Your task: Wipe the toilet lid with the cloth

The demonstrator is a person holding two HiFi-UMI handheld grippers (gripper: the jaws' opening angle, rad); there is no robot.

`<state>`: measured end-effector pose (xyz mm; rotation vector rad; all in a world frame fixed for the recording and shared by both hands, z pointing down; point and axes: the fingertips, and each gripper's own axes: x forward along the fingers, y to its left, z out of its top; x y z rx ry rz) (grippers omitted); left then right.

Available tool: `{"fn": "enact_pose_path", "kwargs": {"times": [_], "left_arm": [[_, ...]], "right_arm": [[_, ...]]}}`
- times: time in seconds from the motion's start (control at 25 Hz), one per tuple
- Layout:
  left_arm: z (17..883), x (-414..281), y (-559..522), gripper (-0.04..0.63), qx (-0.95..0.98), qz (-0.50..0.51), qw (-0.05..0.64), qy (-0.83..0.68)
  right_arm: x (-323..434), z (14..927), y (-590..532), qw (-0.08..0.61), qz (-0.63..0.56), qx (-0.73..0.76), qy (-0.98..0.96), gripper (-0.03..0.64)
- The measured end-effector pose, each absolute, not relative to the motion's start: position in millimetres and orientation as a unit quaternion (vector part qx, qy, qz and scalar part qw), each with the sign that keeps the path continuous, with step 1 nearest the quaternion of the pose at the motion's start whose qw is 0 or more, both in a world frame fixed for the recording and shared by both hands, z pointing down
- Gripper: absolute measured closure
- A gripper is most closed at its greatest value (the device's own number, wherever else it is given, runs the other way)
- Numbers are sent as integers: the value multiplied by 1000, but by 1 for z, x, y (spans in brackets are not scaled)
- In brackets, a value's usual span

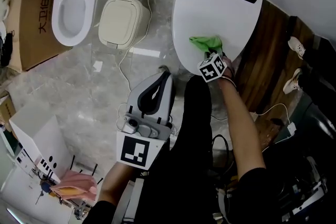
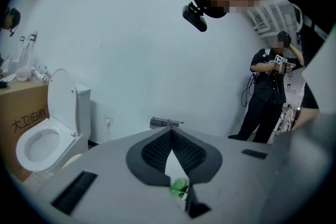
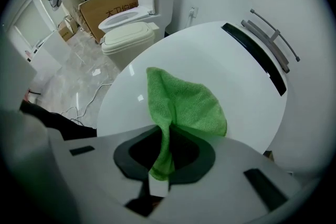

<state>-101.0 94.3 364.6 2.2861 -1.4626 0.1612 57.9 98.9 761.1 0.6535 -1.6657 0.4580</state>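
Observation:
The white toilet lid (image 1: 215,13) lies shut at the top centre of the head view. A green cloth (image 1: 206,42) rests on its near edge. My right gripper (image 1: 213,54) is shut on the cloth, and in the right gripper view the cloth (image 3: 189,102) fans out from the right gripper (image 3: 167,136) onto the lid (image 3: 231,55). My left gripper (image 1: 164,72) hovers left of the lid's near rim, above the floor. In its own view the left gripper (image 2: 171,134) has its tips together, holding nothing, and a bit of the cloth (image 2: 178,187) shows through the gap.
A second toilet (image 1: 73,5) with its seat up stands at the top left beside a cardboard box (image 1: 31,23). A beige seat unit (image 1: 122,18) and cables (image 1: 126,68) lie on the marble floor. Dark wood flooring (image 1: 268,55) and a bystander's shoes (image 1: 296,47) lie right.

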Motion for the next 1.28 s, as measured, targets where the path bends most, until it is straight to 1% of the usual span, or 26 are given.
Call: {"fn": "enact_pose_path", "kwargs": {"times": [0.36,0.72,1.0,1.08,1.16,1.28], "left_arm": [[367,-134,117,588,830,58,213,-513],[366,-147,123,588,832,49,214,-510],[358,-151,118,588,834,38,218,-506],[353,-153,117,588,835,35,217,-504],[351,-152,115,588,838,36,214,-501],[351,-148,103,588,838,34,211,-502]], "right_arm": [[25,771,153,615,205,274,-710,572],[1,778,201,623,225,249,-707,572],[-19,770,255,637,297,122,-701,572],[-24,754,255,626,292,110,-714,572],[-28,733,244,600,295,125,-733,572],[-23,698,196,532,312,197,-762,572]]}}
